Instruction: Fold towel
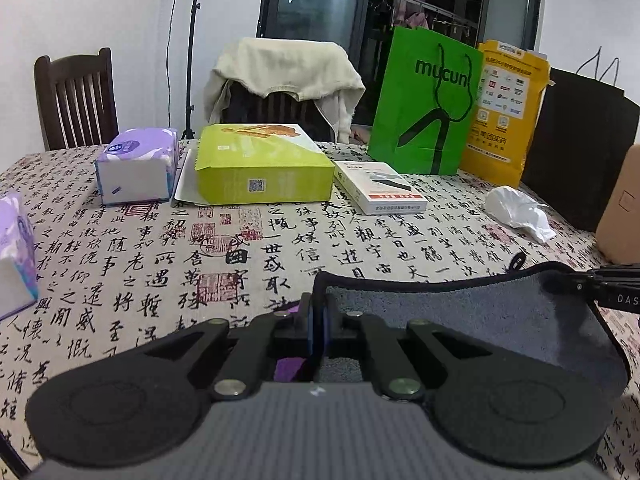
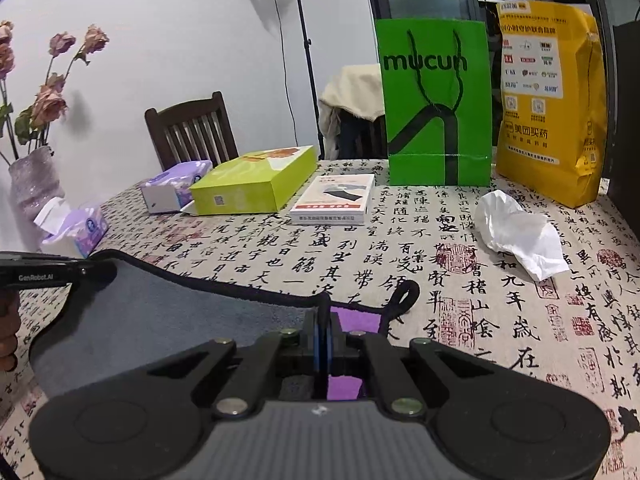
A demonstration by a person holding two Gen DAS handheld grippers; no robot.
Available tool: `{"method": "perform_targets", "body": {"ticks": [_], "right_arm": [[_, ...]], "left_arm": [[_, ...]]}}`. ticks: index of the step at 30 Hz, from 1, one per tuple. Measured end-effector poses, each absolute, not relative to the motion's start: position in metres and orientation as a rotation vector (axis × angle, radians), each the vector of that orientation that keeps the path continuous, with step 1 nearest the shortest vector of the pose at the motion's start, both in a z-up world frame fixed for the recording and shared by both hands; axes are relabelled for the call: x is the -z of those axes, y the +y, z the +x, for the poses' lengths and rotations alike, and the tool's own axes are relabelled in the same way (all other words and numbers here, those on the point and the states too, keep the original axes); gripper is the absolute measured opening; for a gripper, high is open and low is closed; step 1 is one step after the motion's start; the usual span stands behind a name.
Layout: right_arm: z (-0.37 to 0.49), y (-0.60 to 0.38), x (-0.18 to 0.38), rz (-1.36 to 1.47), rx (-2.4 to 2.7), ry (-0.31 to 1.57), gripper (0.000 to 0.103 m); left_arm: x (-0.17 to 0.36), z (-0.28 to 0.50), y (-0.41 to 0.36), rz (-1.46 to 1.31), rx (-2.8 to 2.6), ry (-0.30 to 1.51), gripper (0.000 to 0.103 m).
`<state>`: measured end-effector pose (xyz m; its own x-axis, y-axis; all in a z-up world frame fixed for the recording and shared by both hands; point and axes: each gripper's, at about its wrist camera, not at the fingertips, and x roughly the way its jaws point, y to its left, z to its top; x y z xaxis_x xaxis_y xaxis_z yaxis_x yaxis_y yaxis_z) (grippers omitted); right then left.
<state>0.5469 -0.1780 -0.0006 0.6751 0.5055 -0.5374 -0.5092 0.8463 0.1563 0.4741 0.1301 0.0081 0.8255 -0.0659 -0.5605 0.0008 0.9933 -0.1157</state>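
The towel is grey with a black hem and a purple underside. It hangs stretched between my two grippers above the table. My left gripper is shut on its left corner. My right gripper is shut on the other corner, where a black hanging loop sticks out. The towel also shows in the right wrist view, sagging in the middle. The right gripper's tip shows at the right edge of the left wrist view, and the left gripper's tip at the left edge of the right wrist view.
The table has a calligraphy-print cloth. At the back lie a purple tissue pack, a lime box, a white box, a green bag, a yellow bag and a crumpled white tissue. A second tissue pack sits left.
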Motion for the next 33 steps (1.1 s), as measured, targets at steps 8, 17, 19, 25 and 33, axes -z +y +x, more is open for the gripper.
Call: {"method": "perform_targets", "body": {"ticks": [8, 17, 19, 25, 33], "right_arm": [[0.574, -0.169, 0.01, -0.004, -0.56, 0.631, 0.003], [0.593, -0.159, 0.024, -0.016, -0.546, 0.668, 0.004], [0.594, -0.158, 0.027, -0.023, -0.541, 0.674, 0.005], [0.593, -0.159, 0.026, -0.034, -0.503, 0.663, 0.014], [0.577, -0.165, 0.013, -0.041, -0.477, 0.628, 0.019]], "left_arm": [[0.004, 0.5, 0.138, -0.127, 0.023, 0.628, 0.005], [0.018, 0.514, 0.146, -0.146, 0.005, 0.676, 0.006], [0.021, 0.516, 0.148, -0.147, 0.001, 0.686, 0.007], [0.018, 0.511, 0.148, -0.121, 0.004, 0.688, 0.023], [0.001, 0.488, 0.146, -0.096, 0.014, 0.649, 0.036]]}}
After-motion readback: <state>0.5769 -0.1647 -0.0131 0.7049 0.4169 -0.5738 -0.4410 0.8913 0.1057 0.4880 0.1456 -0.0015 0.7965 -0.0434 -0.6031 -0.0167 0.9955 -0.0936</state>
